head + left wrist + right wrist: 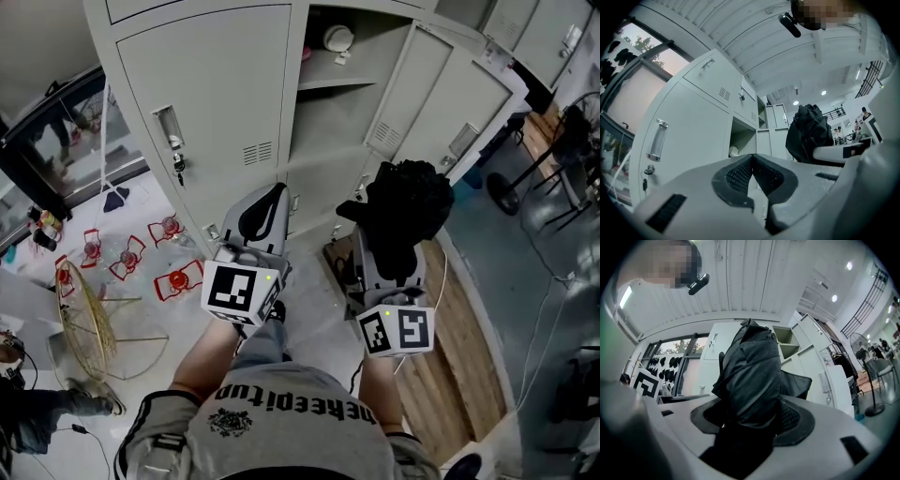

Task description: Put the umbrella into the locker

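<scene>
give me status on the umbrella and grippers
Left gripper shut, empty. Right gripper shut on umbrella, short of open locker. Nothing blocking the opening.

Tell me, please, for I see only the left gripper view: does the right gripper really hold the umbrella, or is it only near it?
Observer: It holds it. In the right gripper view, the right gripper is shut on the black, folded umbrella.
Operator: Is something on the floor before the locker?
Observer: Yes. In the head view, a wooden board lies there, on the side of the open door.
</scene>
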Available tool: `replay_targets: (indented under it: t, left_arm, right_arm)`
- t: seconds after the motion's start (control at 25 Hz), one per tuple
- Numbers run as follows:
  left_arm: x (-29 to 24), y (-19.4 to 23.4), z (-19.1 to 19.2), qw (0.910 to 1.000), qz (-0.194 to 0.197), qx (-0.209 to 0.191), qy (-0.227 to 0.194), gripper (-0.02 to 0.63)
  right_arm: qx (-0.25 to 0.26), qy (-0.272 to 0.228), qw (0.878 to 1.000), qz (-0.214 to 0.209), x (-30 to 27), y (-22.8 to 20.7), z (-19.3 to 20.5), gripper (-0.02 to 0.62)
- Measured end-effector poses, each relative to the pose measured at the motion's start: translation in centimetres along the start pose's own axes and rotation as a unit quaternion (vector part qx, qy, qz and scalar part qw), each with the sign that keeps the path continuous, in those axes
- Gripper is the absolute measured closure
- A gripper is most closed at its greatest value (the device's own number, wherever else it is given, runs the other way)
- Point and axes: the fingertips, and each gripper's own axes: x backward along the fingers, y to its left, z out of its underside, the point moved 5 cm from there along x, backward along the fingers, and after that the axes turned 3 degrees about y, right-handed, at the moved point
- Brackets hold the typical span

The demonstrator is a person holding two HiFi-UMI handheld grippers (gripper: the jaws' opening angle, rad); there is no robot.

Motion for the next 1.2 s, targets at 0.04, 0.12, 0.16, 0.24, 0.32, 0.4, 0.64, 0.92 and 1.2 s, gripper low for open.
replay_targets:
  t: [0.04,0.12,0.16,0.24,0.32,0.4,0.64,0.92,1.2]
  left_arm:
    - [-0.7,0.3,0.1,1.0,0.0,0.001,-0.002,0.601]
    - [-2.1,0.9,0.4,1.0,0.001,0.002,-0.003,0.601]
    - [-2.9,1.2,0.5,1.0,0.003,0.002,-0.003,0.601]
    - [-4.6,1.9,0.7,1.0,0.006,0.001,-0.004,0.601]
    - [-6.2,2.5,0.7,0.9999,0.008,-0.001,-0.007,0.601]
    - [-7.7,3.1,0.7,0.9999,0.011,-0.002,-0.008,0.601]
    - [-11.4,4.8,1.2,0.9998,0.016,-0.004,-0.012,0.601]
    - [-14.6,6.1,1.2,0.9993,0.033,-0.006,-0.017,0.601]
    - [-16.8,6.7,1.5,0.9982,0.054,-0.017,-0.02,0.601]
  right_arm:
    - [0.0,0.0,1.0,0.0,-0.7,-0.3,0.1,0.313]
    - [0.0,0.0,1.0,0.001,-2.2,-0.9,0.4,0.313]
    - [0.0,0.0,1.0,0.002,-2.9,-1.2,0.5,0.313]
    - [0.0,0.0,1.0,0.002,-4.6,-1.9,0.6,0.313]
    - [0.002,-0.002,1.0,0.003,-6.2,-2.5,0.6,0.313]
    - [0.003,-0.005,1.0,0.003,-7.7,-3.1,0.7,0.313]
    - [0.0,-0.006,1.0,0.008,-11.7,-4.8,1.5,0.313]
    - [0.001,-0.005,1.0,0.014,-15.3,-6.0,2.1,0.313]
    - [0.01,-0.004,1.0,0.018,-18.4,-6.7,2.8,0.313]
